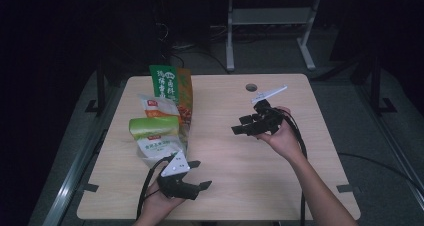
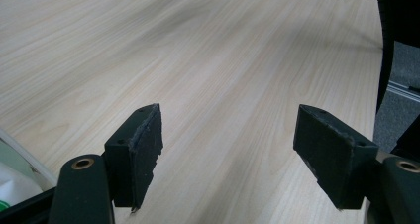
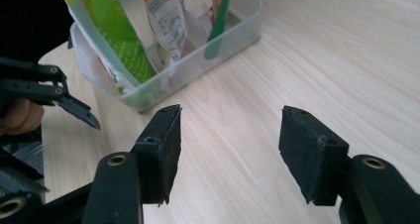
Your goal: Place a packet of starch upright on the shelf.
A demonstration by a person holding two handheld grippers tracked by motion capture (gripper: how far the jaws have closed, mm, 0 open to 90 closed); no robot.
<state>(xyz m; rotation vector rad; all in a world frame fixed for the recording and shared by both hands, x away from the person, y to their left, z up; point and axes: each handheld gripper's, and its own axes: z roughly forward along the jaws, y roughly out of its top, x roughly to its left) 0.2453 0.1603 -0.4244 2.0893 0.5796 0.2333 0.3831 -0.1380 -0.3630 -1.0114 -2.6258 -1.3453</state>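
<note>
1. The clear plastic tub (image 3: 168, 60) holds several snack packets (image 1: 161, 117) standing upright; it sits just ahead of my left tongs (image 1: 196, 175) and well across from my right tongs (image 1: 239, 125), which point toward it.
2. Both tongs are spread apart and hold nothing. In the left gripper view my left tongs (image 2: 230, 152) frame only bare wood; in the right gripper view my right tongs (image 3: 228, 149) frame bare wood with the tub beyond them.
3. I judge the packets as already stowed in the tub, with none loose on the bench (image 1: 250, 176) near either pair of tongs; whether anything else is left to handle I cannot say.
4. The room beyond the bench is dark. The packet print is too small to read, and the tub's near wall is hard to make out from above.
</note>
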